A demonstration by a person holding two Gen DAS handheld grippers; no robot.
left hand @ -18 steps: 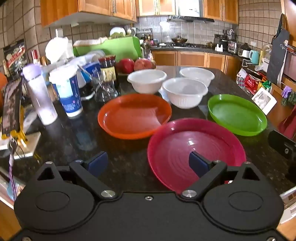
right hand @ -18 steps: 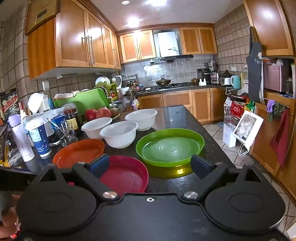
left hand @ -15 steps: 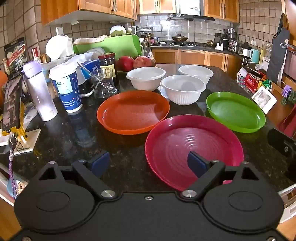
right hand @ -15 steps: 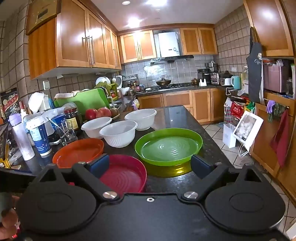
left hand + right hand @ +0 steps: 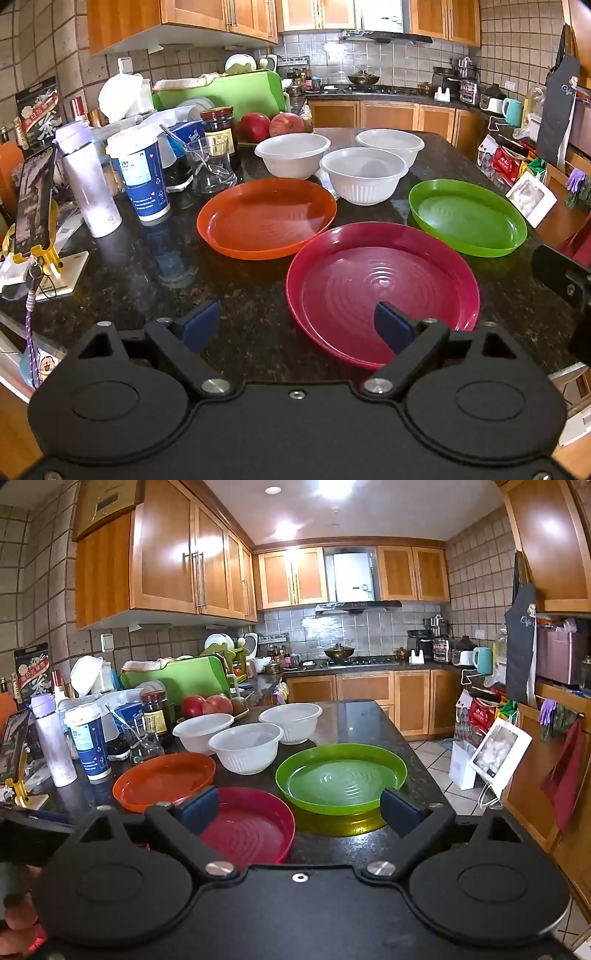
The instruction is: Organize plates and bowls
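Note:
On the dark granite counter (image 5: 236,288) lie a red plate (image 5: 380,280), an orange plate (image 5: 266,221) and a green plate (image 5: 467,218). Three white bowls (image 5: 364,175) (image 5: 291,155) (image 5: 389,142) stand behind them. My left gripper (image 5: 295,325) is open and empty, its right finger over the red plate's near rim. My right gripper (image 5: 299,808) is open and empty, low before the green plate (image 5: 340,775) and the red plate (image 5: 247,827). The orange plate (image 5: 166,781) and the bowls (image 5: 245,747) show further left and back.
Clutter fills the counter's left: a blue paper cup (image 5: 142,177), a white bottle (image 5: 86,181), a glass jug (image 5: 210,166), a dark jar (image 5: 219,129), a phone on a yellow stand (image 5: 33,206). Apples (image 5: 273,125) and a green cutting board (image 5: 229,94) sit behind. The counter's right edge drops to floor (image 5: 439,771).
My left gripper has drawn back and lifted slightly, so the plates sit a little further off. My right gripper has barely moved. Both stay open.

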